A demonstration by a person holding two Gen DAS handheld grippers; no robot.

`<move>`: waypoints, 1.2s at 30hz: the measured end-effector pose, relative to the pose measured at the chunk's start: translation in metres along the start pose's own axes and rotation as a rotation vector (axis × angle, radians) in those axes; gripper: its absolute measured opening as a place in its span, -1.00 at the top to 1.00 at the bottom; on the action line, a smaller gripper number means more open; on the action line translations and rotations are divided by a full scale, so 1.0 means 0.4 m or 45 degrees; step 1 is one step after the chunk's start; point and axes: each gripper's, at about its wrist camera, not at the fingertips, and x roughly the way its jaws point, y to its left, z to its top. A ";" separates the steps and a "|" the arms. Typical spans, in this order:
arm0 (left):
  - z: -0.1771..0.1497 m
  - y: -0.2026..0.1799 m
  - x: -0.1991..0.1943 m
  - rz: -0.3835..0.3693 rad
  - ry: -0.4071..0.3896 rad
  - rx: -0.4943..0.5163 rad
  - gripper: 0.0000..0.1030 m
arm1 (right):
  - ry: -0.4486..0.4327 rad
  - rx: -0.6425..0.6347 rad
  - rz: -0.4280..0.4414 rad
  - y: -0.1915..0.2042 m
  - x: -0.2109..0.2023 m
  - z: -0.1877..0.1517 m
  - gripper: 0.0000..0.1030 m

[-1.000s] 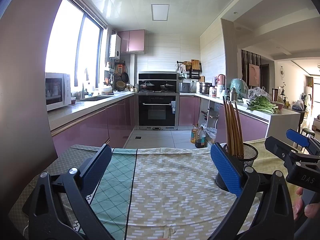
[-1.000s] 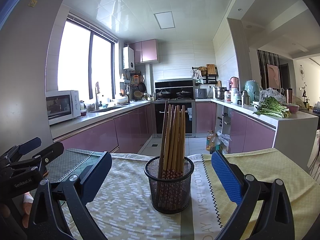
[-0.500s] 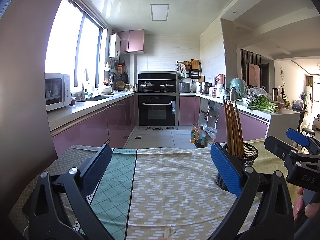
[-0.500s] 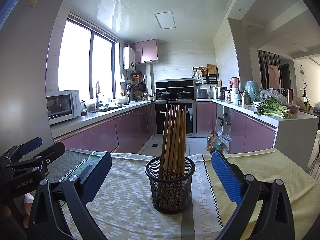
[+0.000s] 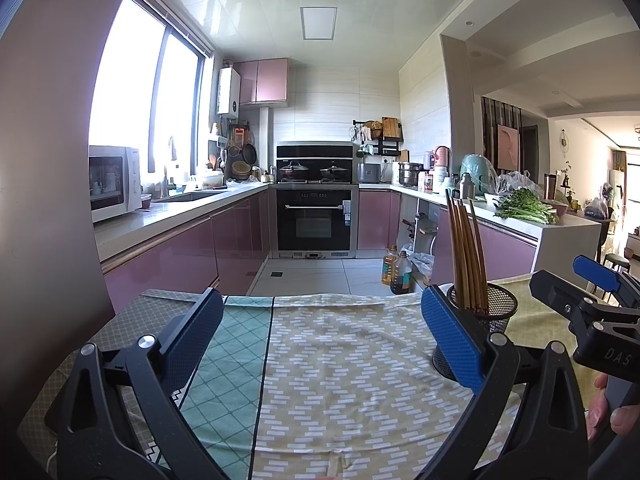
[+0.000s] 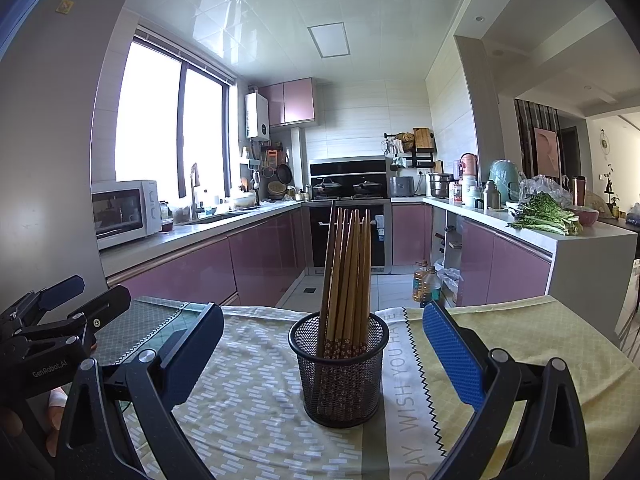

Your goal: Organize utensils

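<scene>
A black mesh holder [image 6: 339,364] stands upright on the table, and several wooden chopsticks [image 6: 347,276] stick up out of it. My right gripper [image 6: 323,356] is open, its blue pads spread either side of the holder without touching it. In the left wrist view the same holder [image 5: 486,320] with its chopsticks [image 5: 466,256] stands at the right, partly behind my right pad. My left gripper [image 5: 320,340] is open over bare cloth with nothing between its fingers. The right gripper [image 5: 592,312] shows at that view's right edge, the left gripper [image 6: 52,320] at the other view's left edge.
The table wears patterned cloths [image 5: 340,380] in green, beige and yellow. Beyond its far edge lie a kitchen floor, pink cabinets, an oven [image 5: 314,222] and oil bottles [image 5: 396,270]. A counter with greens [image 6: 548,218] stands at the right. A hand [image 5: 612,416] holds the right gripper.
</scene>
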 end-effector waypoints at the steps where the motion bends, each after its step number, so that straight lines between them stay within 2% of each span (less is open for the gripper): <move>1: 0.000 -0.001 0.000 0.000 0.000 0.000 -0.89 | 0.000 0.000 -0.001 0.000 0.000 0.000 -0.88; 36: 0.000 0.001 0.002 0.005 0.002 0.009 -0.89 | 0.005 0.007 -0.002 -0.005 0.002 -0.007 -0.88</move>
